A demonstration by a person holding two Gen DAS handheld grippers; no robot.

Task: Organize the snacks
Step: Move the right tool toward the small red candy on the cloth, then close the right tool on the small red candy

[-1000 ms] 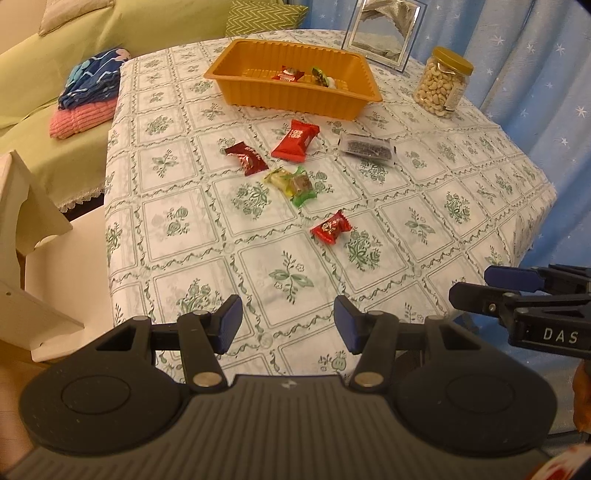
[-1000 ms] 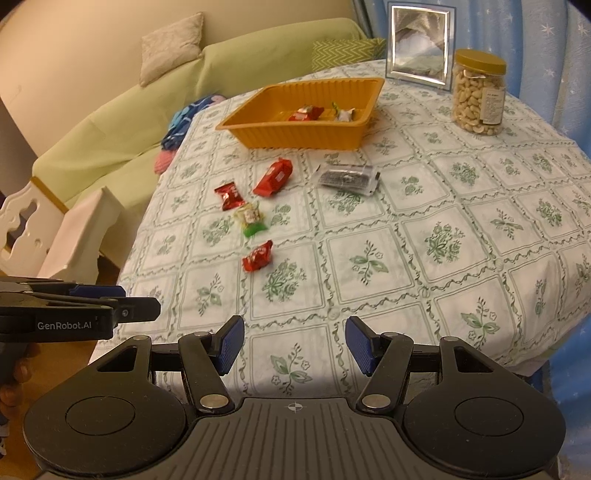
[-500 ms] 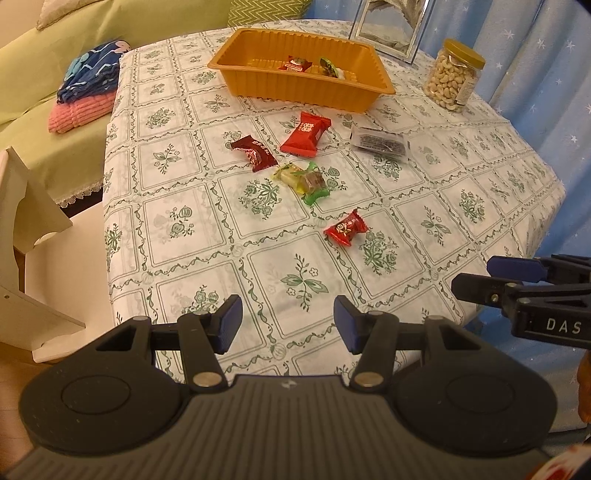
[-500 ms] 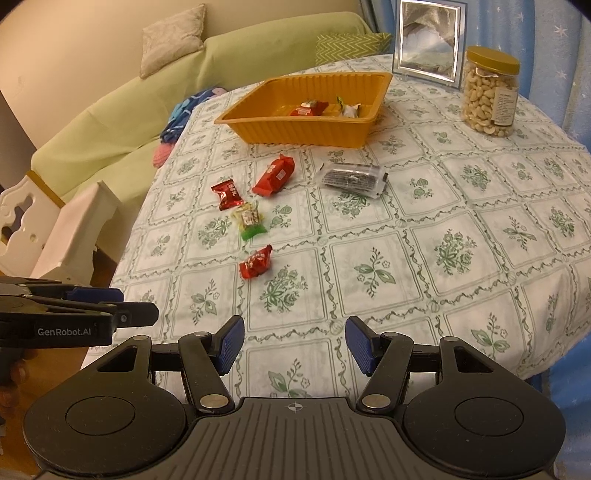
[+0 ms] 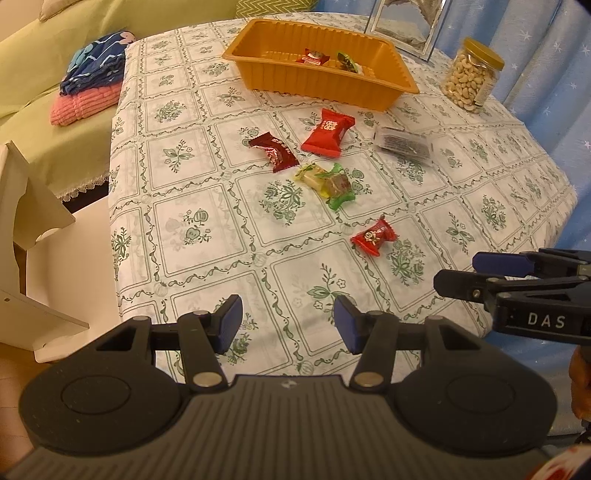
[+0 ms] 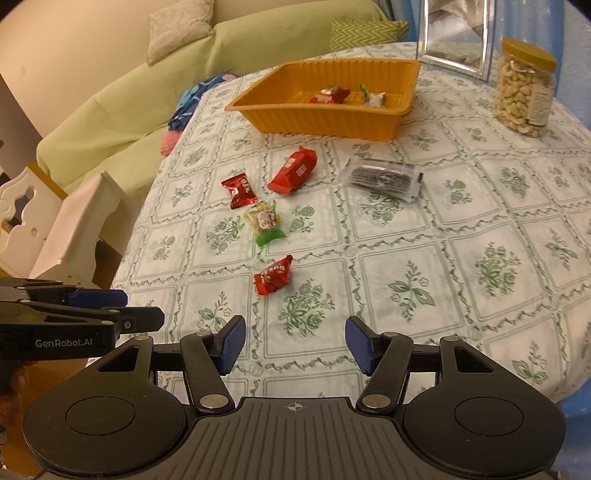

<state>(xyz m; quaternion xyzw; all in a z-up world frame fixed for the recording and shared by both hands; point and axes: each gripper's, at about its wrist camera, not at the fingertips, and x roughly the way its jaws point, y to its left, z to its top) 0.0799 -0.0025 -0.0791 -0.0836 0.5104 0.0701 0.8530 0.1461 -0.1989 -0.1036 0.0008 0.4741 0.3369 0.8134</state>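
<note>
Two grippers, both with jaws parted and nothing between the blue pads. Left gripper low centre in its own view, hovering over the near edge of the flowered tablecloth, touching nothing; seen side-on at the left edge of the right view. Right gripper likewise empty, gap a little wider, over bare cloth; side-on at the right edge of the left view.

Five loose snacks mid-frame on the cloth, apart from both tools:
- one small bright red candy, nearest the grippers, long axis slanting up to the right;
- one green-and-yellow wrapped sweet, above it, long axis running lower right to upper left in the left view;
- one dark red candy, upper left of that, slanting the same way;
- one larger red packet, just right of the dark red one, tilted up to the right;
- one clear packet with dark contents, farther right, lying nearly level across the frame.

One orange tray in the upper centre, long axis across the frame, holding two wrapped pieces: one red, one green-tipped. One jar of nuts upper right, upright, yellow lid. One picture frame standing behind the tray. One white chair at the left edge.
</note>
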